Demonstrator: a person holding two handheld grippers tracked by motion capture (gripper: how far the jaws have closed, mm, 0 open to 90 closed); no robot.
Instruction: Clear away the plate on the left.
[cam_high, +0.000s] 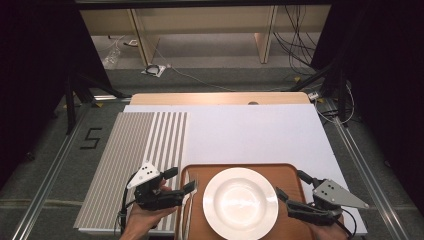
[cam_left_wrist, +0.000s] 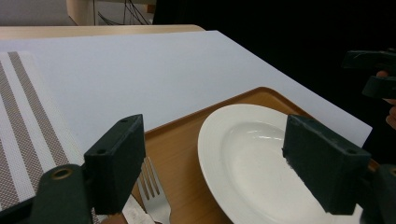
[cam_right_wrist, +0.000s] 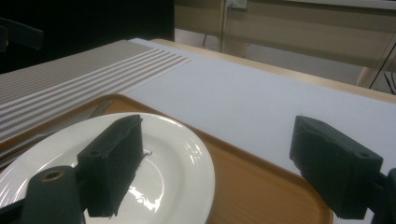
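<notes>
A white plate (cam_high: 240, 202) sits in the middle of a brown tray (cam_high: 286, 172) at the table's near edge. A fork (cam_high: 190, 195) and a knife lie along the tray's left side. My left gripper (cam_high: 181, 179) hovers open over the tray's left edge, above the cutlery, its jaws spread wide with nothing between them. In the left gripper view the plate (cam_left_wrist: 247, 154) and the fork (cam_left_wrist: 154, 191) lie just beyond the left gripper (cam_left_wrist: 217, 163). My right gripper (cam_high: 293, 185) is open over the tray's right part, beside the plate (cam_right_wrist: 177, 154), holding nothing.
A grey-and-white striped placemat (cam_high: 135, 160) lies left of the tray on the white table cover (cam_high: 250, 135). The table's wooden far edge (cam_high: 220, 98) faces a floor with cables and shelving. Metal rails run along both sides.
</notes>
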